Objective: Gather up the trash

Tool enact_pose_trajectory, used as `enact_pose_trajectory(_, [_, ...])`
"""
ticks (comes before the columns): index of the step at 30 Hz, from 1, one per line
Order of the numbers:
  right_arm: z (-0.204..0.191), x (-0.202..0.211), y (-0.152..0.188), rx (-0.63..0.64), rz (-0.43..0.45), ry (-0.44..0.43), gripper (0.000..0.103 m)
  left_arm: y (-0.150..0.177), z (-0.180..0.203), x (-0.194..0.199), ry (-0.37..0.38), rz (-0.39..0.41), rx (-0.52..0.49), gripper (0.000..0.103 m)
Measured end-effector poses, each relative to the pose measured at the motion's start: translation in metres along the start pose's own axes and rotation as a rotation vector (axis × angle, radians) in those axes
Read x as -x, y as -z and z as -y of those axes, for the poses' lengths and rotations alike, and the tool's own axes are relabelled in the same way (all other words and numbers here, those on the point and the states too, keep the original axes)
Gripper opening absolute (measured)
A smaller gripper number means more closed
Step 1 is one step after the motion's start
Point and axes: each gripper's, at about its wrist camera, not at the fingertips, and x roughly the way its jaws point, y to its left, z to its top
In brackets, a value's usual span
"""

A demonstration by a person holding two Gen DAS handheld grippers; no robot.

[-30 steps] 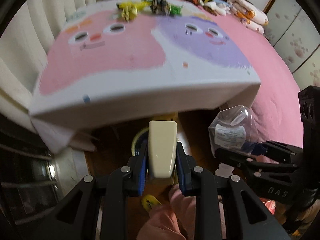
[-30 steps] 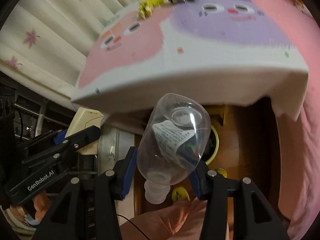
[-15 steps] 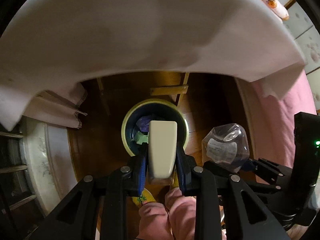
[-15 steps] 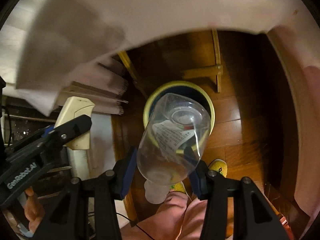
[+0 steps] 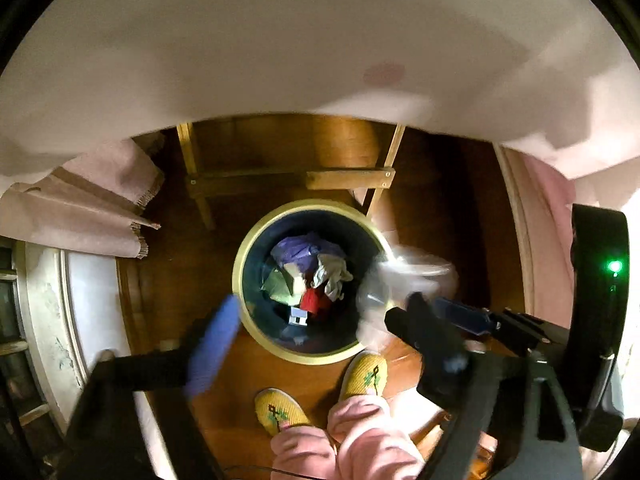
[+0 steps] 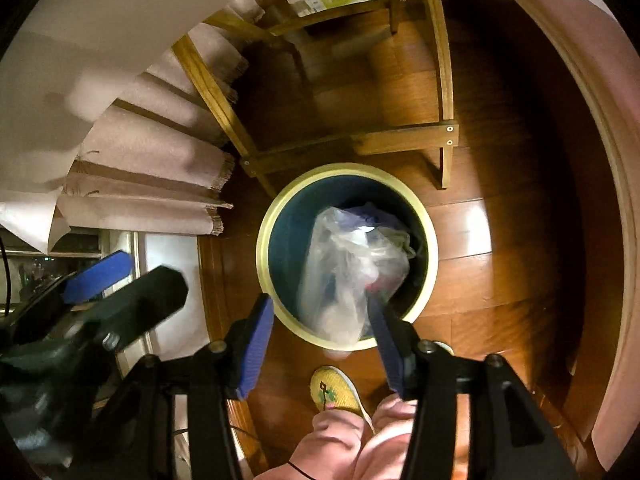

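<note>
The left gripper (image 5: 324, 336) stands with its jaws spread wide, nothing between them, above a round bin (image 5: 256, 240) with a pale yellow rim and dark inside. The bin sits on the wooden floor (image 6: 500, 240) under a cloth-draped wooden table frame (image 6: 400, 138). Inside it lies crumpled trash (image 5: 316, 276) (purple, white, green and red pieces, plus a small whitish block low in the pile). The right gripper (image 6: 324, 344) has its jaws parted. A clear plastic bottle (image 6: 352, 272), motion-blurred, lies between them over the bin's mouth; whether either finger touches it cannot be told. In the left wrist view the same bottle (image 5: 404, 280) appears as a smear at the bin's right rim, just ahead of the right gripper's fingers (image 5: 420, 320). Yellow slippers (image 5: 362, 376) and pink trouser legs (image 5: 360, 440) stand just beside the bin.
</note>
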Motion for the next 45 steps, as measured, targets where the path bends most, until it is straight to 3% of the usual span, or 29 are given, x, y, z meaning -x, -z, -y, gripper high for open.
enact_pose_trajectory(2, [0.0,0.002,-0.001,0.01,0.005,0.007,0.066,-0.001,0.0,0.002,-0.012,0.007,-0.005,0.09])
enact_pose_trajectory(13, [-0.002,0.038,-0.002,0.003,0.019,0.022,0.071,-0.003,0.0,0.049,-0.059,0.075,0.028,0.09])
enact_pose_trajectory(22, [-0.028,0.128,0.01,0.026,0.083,0.015,0.071,0.001,0.007,0.14,-0.059,0.125,-0.023,0.09])
enact_pose_trajectory(30, [-0.06,0.236,0.022,0.032,0.219,0.002,0.071,-0.009,0.02,0.25,-0.056,0.248,-0.082,0.09])
enact_pose_trajectory(35, [-0.076,0.293,0.023,0.031,0.311,0.005,0.071,-0.022,0.024,0.32,-0.081,0.365,-0.112,0.089])
enact_pose_trajectory(42, [-0.102,0.357,0.012,0.071,0.456,0.015,0.071,-0.043,0.024,0.386,-0.107,0.504,-0.117,0.089])
enact_pose_trajectory(45, [-0.113,0.373,0.002,0.09,0.504,0.029,0.071,-0.054,0.018,0.404,-0.08,0.533,-0.1,0.089])
